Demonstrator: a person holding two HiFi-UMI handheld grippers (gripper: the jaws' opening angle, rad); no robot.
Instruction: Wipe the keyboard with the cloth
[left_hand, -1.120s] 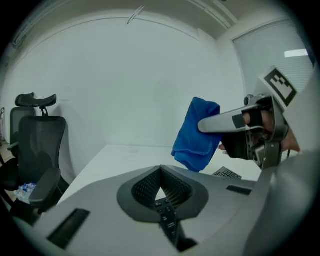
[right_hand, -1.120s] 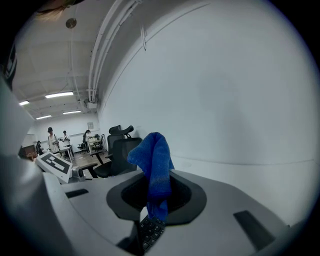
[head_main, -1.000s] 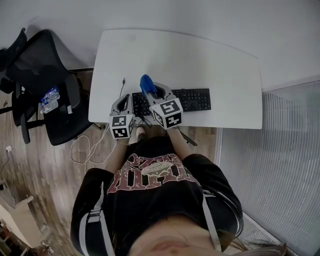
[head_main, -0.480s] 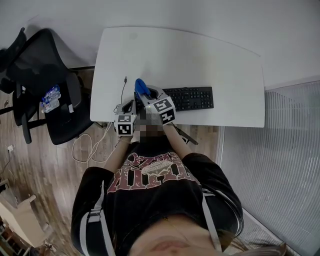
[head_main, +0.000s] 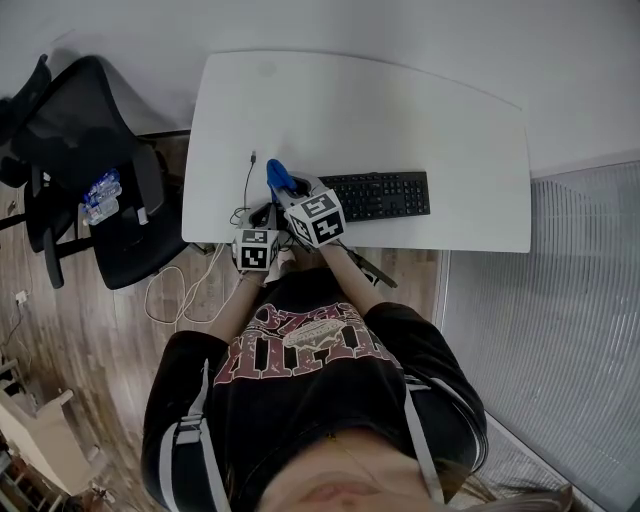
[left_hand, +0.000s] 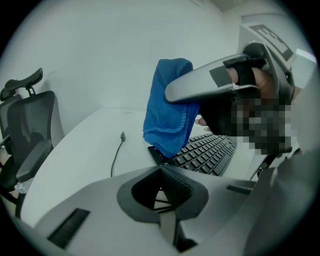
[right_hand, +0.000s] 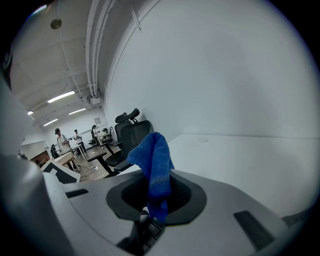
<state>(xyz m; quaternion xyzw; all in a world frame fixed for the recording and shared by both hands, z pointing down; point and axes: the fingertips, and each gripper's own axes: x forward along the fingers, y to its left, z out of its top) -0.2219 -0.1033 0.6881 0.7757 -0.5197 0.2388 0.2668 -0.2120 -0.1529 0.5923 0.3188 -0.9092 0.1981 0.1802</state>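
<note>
A black keyboard (head_main: 382, 194) lies near the front edge of the white table (head_main: 400, 110). My right gripper (head_main: 289, 190) is shut on a blue cloth (head_main: 279, 177), which hangs over the keyboard's left end. In the left gripper view the cloth (left_hand: 168, 117) droops from the right gripper (left_hand: 220, 82) down to the keyboard's (left_hand: 206, 152) corner keys. In the right gripper view the cloth (right_hand: 154, 167) stands pinched between the jaws. My left gripper (head_main: 259, 218) sits at the table's front edge, left of the keyboard, with its jaws together and holding nothing.
A thin black cable (head_main: 246, 178) lies on the table left of the cloth. A black office chair (head_main: 85, 160) with water bottles (head_main: 98, 196) stands to the left. Loose cables (head_main: 180, 290) trail on the wooden floor. A ribbed panel (head_main: 560, 300) runs along the right.
My right gripper has carried the cloth leftward, from over the keyboard's left keys to its left end. My left gripper has drawn back a little toward the table's front edge.
</note>
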